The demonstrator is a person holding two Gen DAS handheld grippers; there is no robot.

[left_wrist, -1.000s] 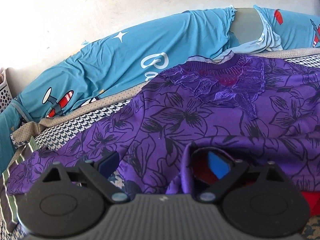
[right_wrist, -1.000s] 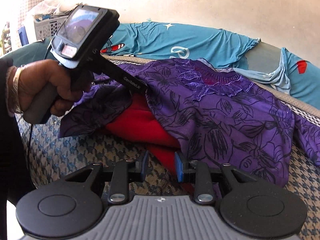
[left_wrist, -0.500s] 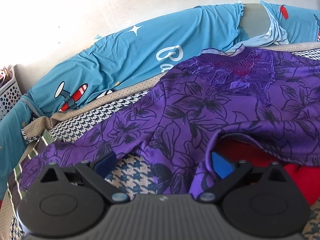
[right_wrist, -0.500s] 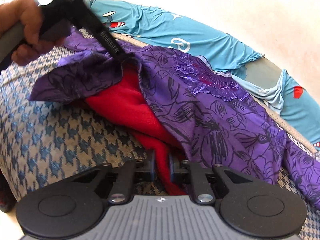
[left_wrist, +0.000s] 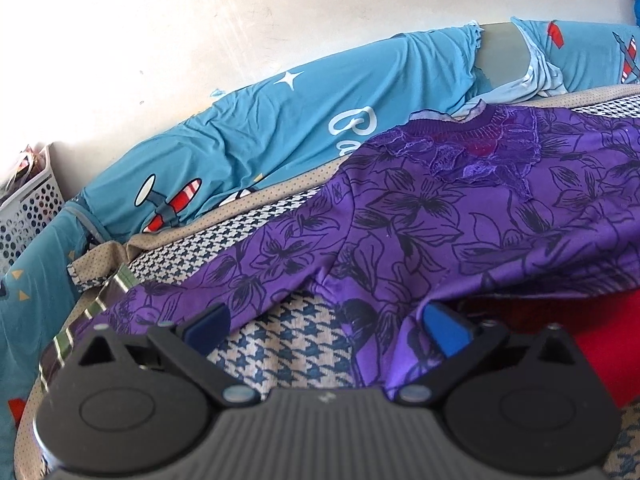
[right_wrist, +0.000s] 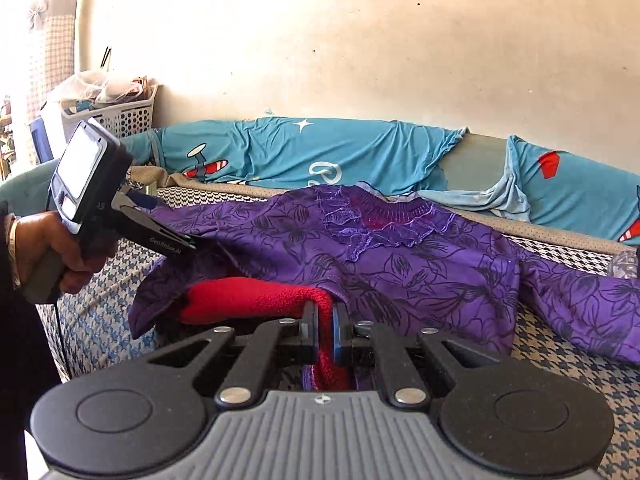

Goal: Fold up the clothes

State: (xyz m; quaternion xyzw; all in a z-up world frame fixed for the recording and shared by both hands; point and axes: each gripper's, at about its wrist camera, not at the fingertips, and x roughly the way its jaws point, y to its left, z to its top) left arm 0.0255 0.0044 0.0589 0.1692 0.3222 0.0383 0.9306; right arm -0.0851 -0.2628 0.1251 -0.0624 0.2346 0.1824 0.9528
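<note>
A purple floral shirt lies spread on the houndstooth bed cover, its neckline toward the wall. A red fleece cloth sits under the shirt's front hem. My right gripper is shut on a raised fold of that red cloth. My left gripper is open wide at the shirt's lower left corner. The purple hem drapes over its right blue pad. In the right wrist view a hand holds the left gripper, its tips tucked at the shirt's edge.
Blue airplane-print pillows line the wall behind the shirt. A white perforated laundry basket stands at the far left. The purple sleeve stretches right across the cover.
My right gripper has shut on the red cloth and lifted it into a raised fold. The left gripper stayed open and shifted at the shirt's corner.
</note>
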